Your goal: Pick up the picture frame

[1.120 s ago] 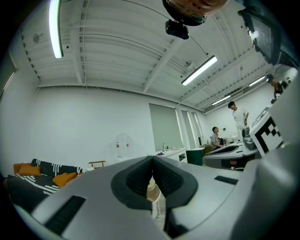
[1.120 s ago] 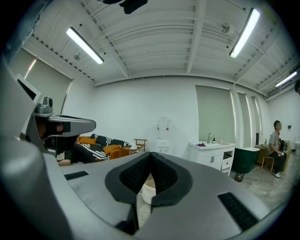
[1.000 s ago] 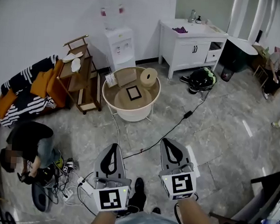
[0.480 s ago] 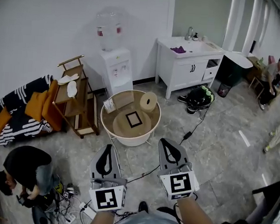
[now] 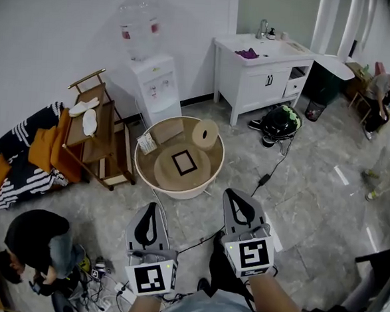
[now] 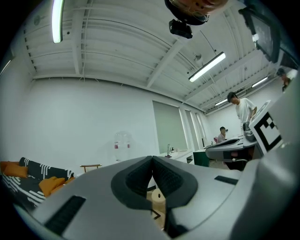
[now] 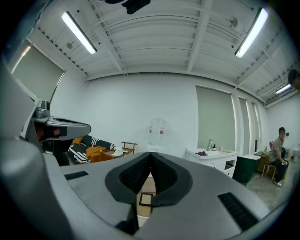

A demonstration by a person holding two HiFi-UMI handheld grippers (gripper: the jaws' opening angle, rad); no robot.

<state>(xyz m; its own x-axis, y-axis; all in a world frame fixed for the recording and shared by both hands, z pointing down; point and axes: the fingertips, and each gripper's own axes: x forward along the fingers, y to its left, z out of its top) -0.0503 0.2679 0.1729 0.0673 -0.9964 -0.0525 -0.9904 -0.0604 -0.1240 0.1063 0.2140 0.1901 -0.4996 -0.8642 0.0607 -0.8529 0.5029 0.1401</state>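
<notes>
The picture frame (image 5: 184, 162), a small black square with a pale middle, lies flat on a round wooden table (image 5: 145, 170) with a raised white rim. My left gripper (image 5: 151, 207) and right gripper (image 5: 237, 196) hover over the floor short of the table, both pointing at it. Each is shut with nothing between its jaws. In the right gripper view the frame (image 7: 146, 199) peeks through below the right gripper (image 7: 151, 154). The left gripper (image 6: 152, 159) hides most of the table in its own view.
On the table also stand a roll (image 5: 205, 133), a brown board (image 5: 167, 129) and a small card (image 5: 146, 142). A water dispenser (image 5: 152, 79), a wooden rack (image 5: 94, 128) and a white sink cabinet (image 5: 264, 67) line the wall. A cable (image 5: 267, 169) crosses the floor. A person (image 5: 35, 244) crouches at left.
The table and frame have come nearer and lower in the head view as I moved toward them. Both grippers stay shut and hold the same pose.
</notes>
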